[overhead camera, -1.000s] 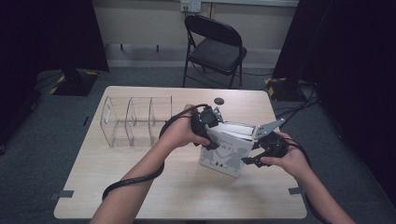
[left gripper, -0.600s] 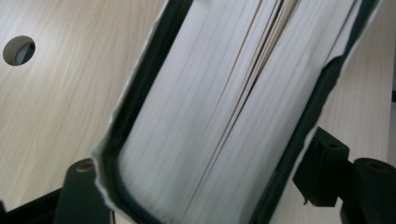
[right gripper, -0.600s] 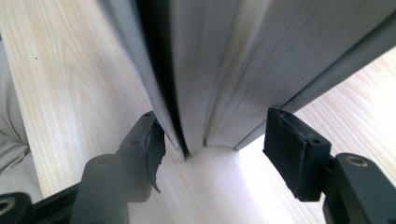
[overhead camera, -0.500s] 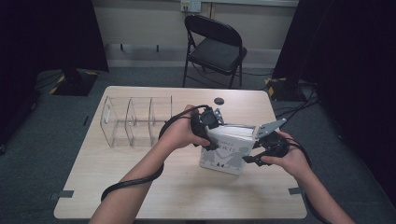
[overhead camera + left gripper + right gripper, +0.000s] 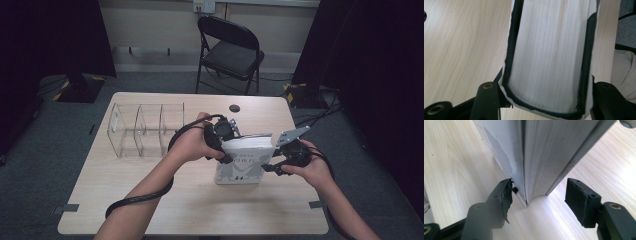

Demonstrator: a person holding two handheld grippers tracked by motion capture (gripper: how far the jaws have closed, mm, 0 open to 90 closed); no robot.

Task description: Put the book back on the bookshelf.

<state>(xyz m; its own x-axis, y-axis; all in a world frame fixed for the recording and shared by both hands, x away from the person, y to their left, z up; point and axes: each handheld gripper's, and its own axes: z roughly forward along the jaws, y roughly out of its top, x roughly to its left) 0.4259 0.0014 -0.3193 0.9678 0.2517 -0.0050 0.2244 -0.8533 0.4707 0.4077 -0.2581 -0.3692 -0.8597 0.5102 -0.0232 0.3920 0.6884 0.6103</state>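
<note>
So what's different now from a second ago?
The left gripper has just been closing its jaws, and they now clamp the book across its thickness. The right gripper is as before, jaws spread at the book's lower corner, one pad clearly off it. The book stands on the table where it was, and the clear rack hasn't moved.

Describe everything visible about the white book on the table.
The book is a thick volume with white covers, dark print on the front and pale page edges. It stands upright on the light wooden table, right of a clear plastic organizer. The left hand-held gripper, whose jaws have just been closing, clamps its whole thickness at one end; the right hand-held gripper straddles the other end, jaws apart from it.
</note>
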